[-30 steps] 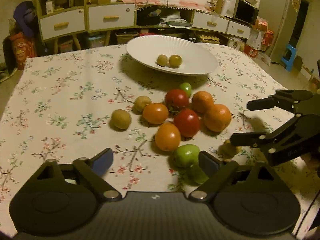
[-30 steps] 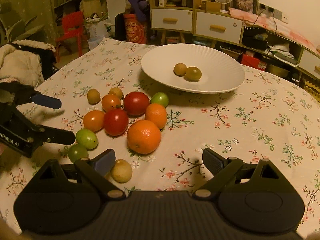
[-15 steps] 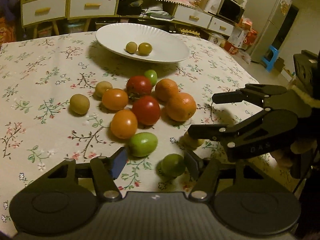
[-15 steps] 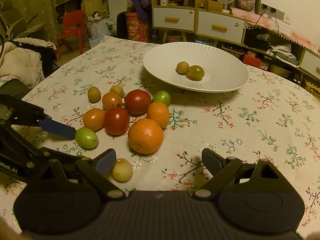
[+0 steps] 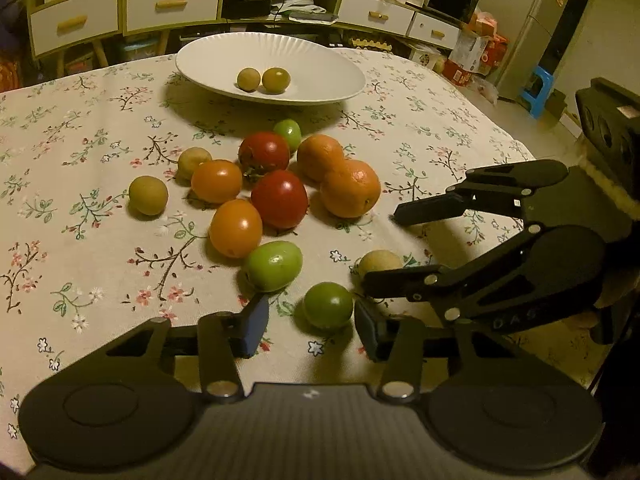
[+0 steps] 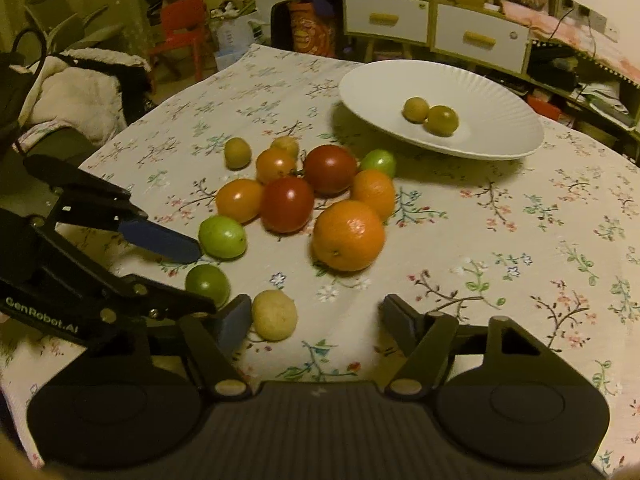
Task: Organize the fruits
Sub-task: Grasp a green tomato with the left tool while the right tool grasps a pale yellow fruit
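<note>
Two claws work over a round worktop (image 6: 520, 240) under a cream cloth with a floral print. Going left to right in the right wrist view, the left claw (image 6: 196, 276) comes first, and its black frame bears the white lettering "GenRobot.AI" (image 6: 42, 314). Its jaws are closing with a small dark green round tomato (image 6: 207, 282) between them; the upper blue pad (image 6: 160, 236) sits above the fruit and the lower finger is at its near side, though whether either presses cannot be told. Just beyond the upper pad lies a light green tomato (image 6: 222, 237).

Next to the right, a pale yellow round fruit (image 6: 274, 314) lies just beside the left pad of the right claw (image 6: 312, 320). That claw's jaws are closing too, spread apart, with the yellow fruit at the left pad and bare cloth toward the right one; nothing is pinched.

Behind them is the loose pile of orange and red tomatoes, two oranges (image 6: 348, 235), another green tomato and small brownish fruits. Farthest right stands a white ribbed shallow plate (image 6: 500, 120) holding two small olive-brown fruits (image 6: 430, 115).

In the left wrist view, faint letters "D A S" (image 5: 516, 320) show on the right claw's arm.
</note>
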`<state>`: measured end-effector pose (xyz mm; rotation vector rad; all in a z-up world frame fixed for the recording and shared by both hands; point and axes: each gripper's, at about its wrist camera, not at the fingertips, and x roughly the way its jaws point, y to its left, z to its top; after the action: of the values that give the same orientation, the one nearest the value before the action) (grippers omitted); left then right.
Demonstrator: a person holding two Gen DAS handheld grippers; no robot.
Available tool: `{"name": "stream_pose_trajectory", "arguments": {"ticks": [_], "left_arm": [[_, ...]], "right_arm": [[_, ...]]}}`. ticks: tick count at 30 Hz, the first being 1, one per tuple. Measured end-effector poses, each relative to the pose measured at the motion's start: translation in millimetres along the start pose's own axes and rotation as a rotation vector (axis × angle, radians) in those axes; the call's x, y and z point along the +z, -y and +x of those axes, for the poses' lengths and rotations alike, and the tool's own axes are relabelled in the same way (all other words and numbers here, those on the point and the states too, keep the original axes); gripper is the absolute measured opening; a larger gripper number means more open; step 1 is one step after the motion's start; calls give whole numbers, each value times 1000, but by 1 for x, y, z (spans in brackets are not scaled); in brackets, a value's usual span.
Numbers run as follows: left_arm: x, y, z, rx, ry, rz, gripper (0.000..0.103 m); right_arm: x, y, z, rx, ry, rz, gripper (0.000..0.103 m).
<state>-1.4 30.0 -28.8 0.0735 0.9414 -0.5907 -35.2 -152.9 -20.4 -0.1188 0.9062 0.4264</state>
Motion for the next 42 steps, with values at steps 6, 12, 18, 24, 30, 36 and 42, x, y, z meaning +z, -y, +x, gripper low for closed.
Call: {"name": "stream_pose_trajectory", "arguments": {"ticks": [6, 12, 18, 24, 30, 36, 42], "left_arm": [[0, 4, 1, -14, -6, 6, 40], [1, 5, 2, -18, -7, 10, 31], [1, 6, 2, -20, 0, 10, 30], [4, 7, -3, -25, 22, 12, 30], [7, 9, -8, -30, 41, 15, 30], [16, 12, -13, -32, 76, 11, 30], [30, 12, -17, -30, 109, 1, 30]], "right_arm": [[0, -4, 0, 15, -5, -22, 54], [0, -7, -1, 33, -8, -34, 40], [0, -13, 0, 48, -17, -61, 22], [2, -10, -2, 54, -9, -45, 22], [8, -6, -7, 56, 12, -20, 22], [18, 1, -12, 50, 41, 9, 22], [28, 13, -16, 31, 64, 45, 22]]}}
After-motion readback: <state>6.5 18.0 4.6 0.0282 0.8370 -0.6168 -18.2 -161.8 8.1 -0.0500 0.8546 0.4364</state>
